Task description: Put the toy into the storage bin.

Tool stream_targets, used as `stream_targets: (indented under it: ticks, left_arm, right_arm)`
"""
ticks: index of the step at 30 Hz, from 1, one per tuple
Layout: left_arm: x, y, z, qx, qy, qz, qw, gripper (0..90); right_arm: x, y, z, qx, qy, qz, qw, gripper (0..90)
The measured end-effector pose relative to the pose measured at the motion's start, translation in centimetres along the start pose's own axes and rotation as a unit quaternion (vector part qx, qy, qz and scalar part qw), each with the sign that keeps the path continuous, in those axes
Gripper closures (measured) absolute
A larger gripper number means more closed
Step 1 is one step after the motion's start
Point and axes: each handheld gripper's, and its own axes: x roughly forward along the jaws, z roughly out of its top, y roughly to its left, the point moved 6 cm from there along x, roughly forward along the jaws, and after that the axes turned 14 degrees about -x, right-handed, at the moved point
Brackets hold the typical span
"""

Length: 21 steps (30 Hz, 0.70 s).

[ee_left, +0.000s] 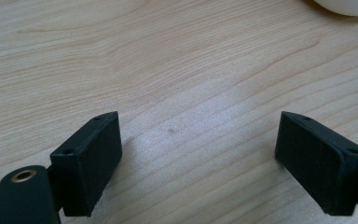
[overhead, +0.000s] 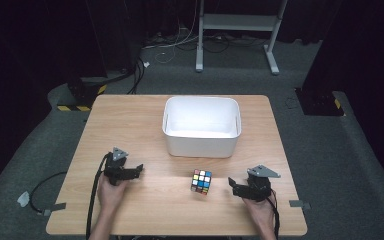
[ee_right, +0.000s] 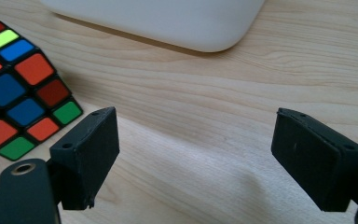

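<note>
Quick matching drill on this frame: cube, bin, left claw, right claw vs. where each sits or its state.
1 cube
2 bin
3 left claw
4 right claw

A white, at the table's middle, far side
B open, just right of the cube
C multicoloured, in front of the bin
D open over bare wood, at the table's left

Pairs: 1-C, 2-A, 3-D, 4-B

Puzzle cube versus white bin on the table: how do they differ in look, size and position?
The puzzle cube is small and covered in multicoloured squares; the white bin is much larger and plain. The cube is a closed block, the bin an open-topped container with nothing visible inside. The cube sits nearer the person, between the two grippers; the bin stands farther back. Both rest on the wooden table, apart from each other.
</note>
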Motion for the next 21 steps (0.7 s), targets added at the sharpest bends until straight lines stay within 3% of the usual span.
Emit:
stream_targets:
  ticks: [21]
  left_arm:
    - [0.0,0.0,0.0,0.0,0.0,0.001,1.0,14.7]
  right_arm:
    - [-0.1,3.2,1.1,-0.022,-0.013,0.045,0.9987,15.3]
